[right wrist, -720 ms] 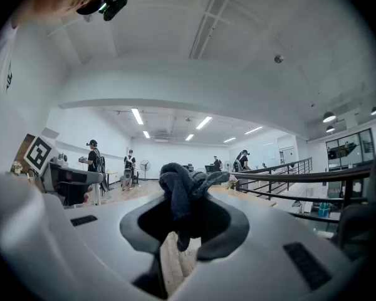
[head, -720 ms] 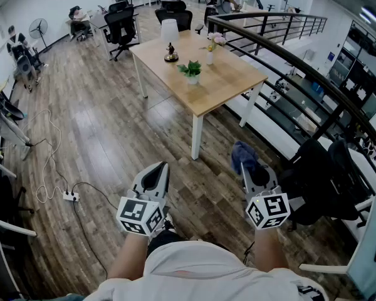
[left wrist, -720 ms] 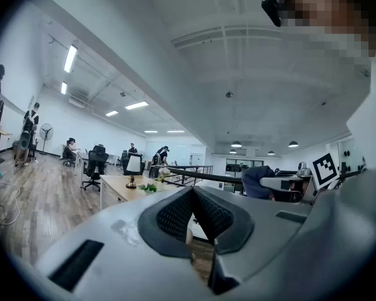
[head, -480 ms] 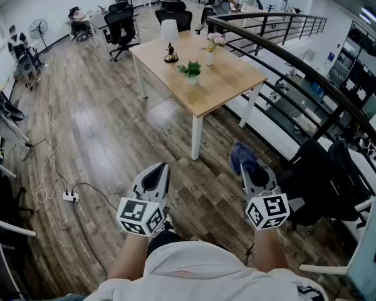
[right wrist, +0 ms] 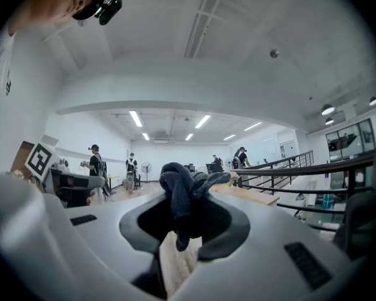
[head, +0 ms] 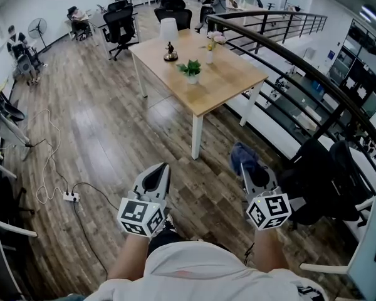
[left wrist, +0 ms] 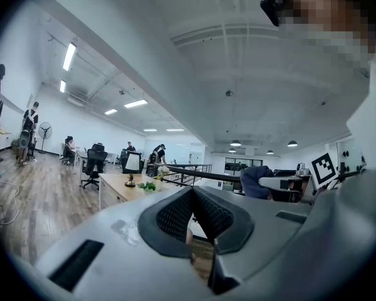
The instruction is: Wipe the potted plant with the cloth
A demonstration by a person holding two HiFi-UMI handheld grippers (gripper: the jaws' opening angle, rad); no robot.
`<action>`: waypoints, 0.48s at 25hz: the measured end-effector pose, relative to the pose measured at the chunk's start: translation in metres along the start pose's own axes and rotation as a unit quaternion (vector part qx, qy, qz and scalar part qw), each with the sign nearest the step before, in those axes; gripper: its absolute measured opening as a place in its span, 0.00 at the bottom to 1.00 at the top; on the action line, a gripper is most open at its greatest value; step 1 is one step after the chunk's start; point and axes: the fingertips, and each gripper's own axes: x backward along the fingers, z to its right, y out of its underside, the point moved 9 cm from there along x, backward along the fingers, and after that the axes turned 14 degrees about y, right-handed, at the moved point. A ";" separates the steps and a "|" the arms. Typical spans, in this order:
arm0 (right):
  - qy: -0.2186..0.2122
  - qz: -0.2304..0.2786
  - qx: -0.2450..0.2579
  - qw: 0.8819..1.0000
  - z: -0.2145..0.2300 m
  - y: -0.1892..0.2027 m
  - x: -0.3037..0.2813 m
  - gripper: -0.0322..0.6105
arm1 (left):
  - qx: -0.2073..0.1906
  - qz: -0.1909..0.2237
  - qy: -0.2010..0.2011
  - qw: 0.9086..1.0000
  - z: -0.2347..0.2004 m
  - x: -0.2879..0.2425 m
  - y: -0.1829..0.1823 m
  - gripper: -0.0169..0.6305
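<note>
While left gripper (head: 161,168) sits closed — right gripper (head: 247,169) pinches cloth (head: 240,155)

Plant (head: 190,69): small, green-leaved, upright in a white pot, near the middle of the table (head: 229,83).
Cloth (head: 242,155): dark blue, bunched, off the table on its near side, clamped in my right gripper (head: 249,170).

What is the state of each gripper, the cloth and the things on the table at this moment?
left gripper: shut, empty.
right gripper: shut on the cloth.
cloth: bunched, hanging out between the jaws.
potted plant: upright on the table, far from both grippers.
lamp: upright on the table.
flower vase: upright on the table.
</note>
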 end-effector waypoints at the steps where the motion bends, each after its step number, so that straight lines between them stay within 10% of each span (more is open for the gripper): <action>1: -0.004 0.001 -0.010 1.000 0.000 0.001 -0.002 0.27 | 0.001 -0.001 -0.001 1.000 -0.001 0.001 0.001 0.05; 12: -0.020 -0.015 -0.023 0.999 -0.027 0.005 -0.056 0.28 | 0.018 -0.004 -0.006 1.000 -0.056 -0.003 0.001 0.05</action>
